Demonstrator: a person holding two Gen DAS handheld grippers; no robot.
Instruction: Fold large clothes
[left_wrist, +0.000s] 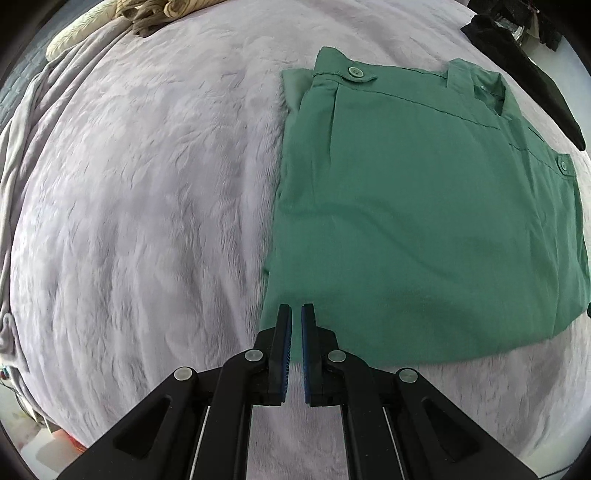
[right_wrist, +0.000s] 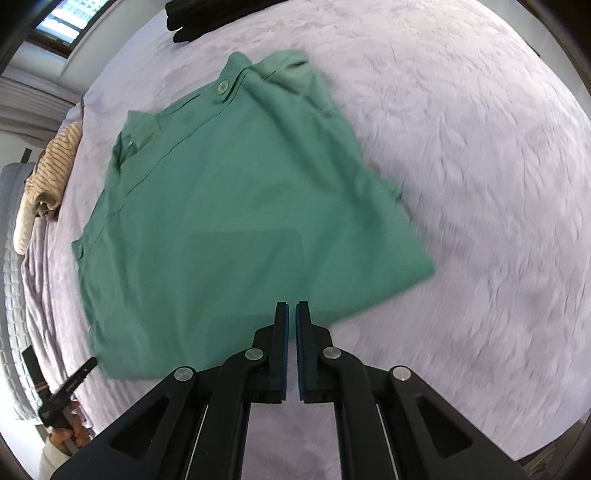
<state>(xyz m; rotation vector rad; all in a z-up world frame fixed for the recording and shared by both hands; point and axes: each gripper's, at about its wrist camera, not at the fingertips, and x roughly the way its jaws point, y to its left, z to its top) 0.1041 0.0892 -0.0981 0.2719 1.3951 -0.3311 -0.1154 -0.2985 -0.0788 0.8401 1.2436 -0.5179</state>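
Since the soft green folded cloth shirt (left_wrist: 424, 221) looks light and floppy, grab a corner; the left gripper (left_wrist: 295, 312) and right gripper (right_wrist: 291, 308) are pinched together, holding nothing.

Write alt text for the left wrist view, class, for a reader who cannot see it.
A folded green garment with buttoned tabs lies flat on a pale lilac plush blanket. The left gripper, jaws nearly closed and holding nothing, points at its near edge. Dark clothing sits at the far right.
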